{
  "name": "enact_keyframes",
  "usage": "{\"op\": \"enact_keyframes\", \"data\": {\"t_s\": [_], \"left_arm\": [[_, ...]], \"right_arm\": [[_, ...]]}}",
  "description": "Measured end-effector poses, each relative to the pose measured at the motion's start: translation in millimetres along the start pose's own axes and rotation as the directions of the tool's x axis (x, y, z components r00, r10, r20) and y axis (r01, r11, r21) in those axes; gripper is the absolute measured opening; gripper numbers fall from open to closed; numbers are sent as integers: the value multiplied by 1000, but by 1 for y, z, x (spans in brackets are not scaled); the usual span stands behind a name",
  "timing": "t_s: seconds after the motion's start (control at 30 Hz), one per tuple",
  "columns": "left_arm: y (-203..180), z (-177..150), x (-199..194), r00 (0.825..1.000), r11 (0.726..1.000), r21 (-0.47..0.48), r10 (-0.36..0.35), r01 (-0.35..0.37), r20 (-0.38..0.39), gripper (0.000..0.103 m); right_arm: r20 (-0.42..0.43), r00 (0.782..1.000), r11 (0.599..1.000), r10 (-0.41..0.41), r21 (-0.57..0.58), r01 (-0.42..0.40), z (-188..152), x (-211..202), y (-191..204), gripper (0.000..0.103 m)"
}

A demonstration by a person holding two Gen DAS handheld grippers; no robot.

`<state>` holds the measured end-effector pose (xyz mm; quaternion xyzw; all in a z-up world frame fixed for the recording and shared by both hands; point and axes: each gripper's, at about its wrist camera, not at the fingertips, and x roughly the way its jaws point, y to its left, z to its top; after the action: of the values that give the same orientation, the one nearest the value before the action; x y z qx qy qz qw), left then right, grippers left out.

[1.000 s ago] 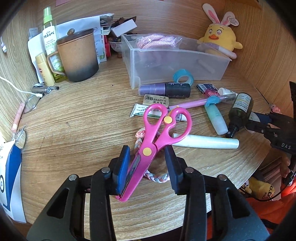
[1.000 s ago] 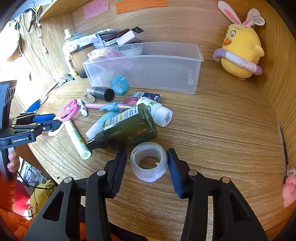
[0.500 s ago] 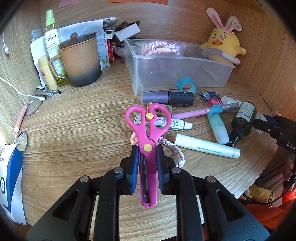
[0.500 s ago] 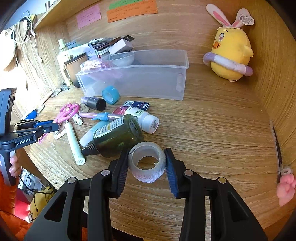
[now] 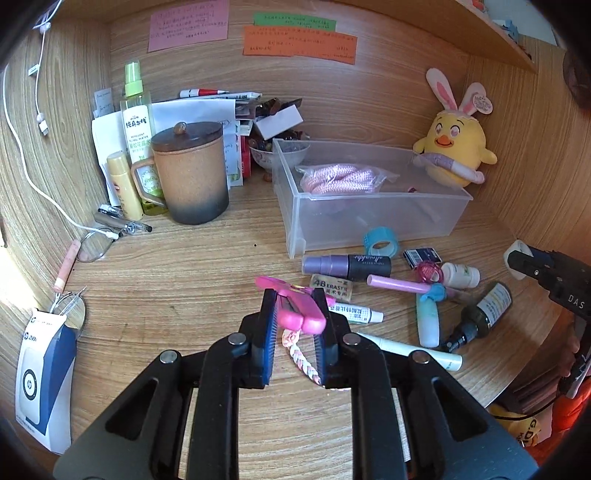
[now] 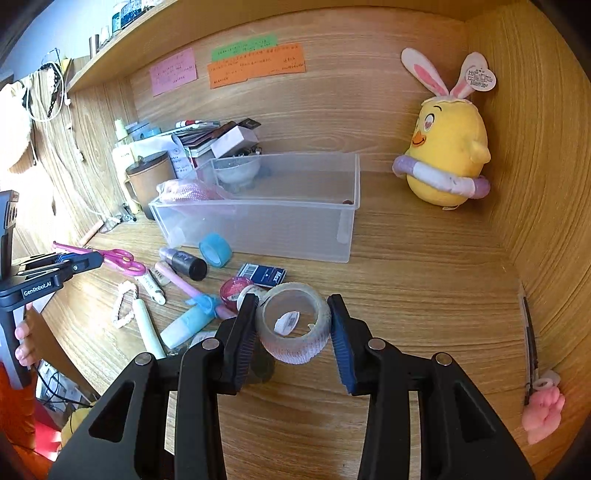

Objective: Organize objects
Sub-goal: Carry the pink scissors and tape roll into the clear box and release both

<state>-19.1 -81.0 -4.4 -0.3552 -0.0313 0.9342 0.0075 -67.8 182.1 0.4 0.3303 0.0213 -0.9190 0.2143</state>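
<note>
Wood-grain bench [image 5: 192, 273] and walls, sticky notes [image 5: 187, 24] upper centre; left fingers [image 5: 268, 317] clamp scissors [image 5: 295, 308], right fingers [image 6: 248, 325] clamp tape roll [image 6: 295, 328].

Count: one clear plastic bin [image 6: 258, 225], one yellow plush chick [image 6: 443, 158], three tape rolls [image 6: 216, 250], one pink scissors [image 6: 122, 260], perhaps four tubes [image 5: 426, 323].

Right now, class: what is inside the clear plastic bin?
The clear bin holds a bagged pink rope at one end and something small and reddish by the far corner; its frosted walls blur the floor.
</note>
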Motion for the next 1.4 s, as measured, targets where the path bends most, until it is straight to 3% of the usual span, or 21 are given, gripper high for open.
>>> {"op": "enact_keyframes", "data": {"t_s": [0.47, 0.87, 1.03, 1.4], "left_arm": [[0, 46, -15, 992, 1000, -7, -2, 3, 122, 17], [-13, 99, -5, 982, 1000, 15, -29, 27, 185, 17], [-19, 114, 16, 987, 999, 21, -49, 46, 154, 17], [-28, 121, 82, 997, 997, 23, -75, 75, -9, 17]], "right_arm": [[67, 998, 999, 22, -46, -19, 42, 14, 7, 35], [82, 995, 997, 50, -62, -45, 81, 35, 6, 35], [41, 998, 996, 56, -75, -53, 94, 54, 4, 35], [-87, 996, 997, 25, -75, -32, 106, 110, -7, 35]]}}
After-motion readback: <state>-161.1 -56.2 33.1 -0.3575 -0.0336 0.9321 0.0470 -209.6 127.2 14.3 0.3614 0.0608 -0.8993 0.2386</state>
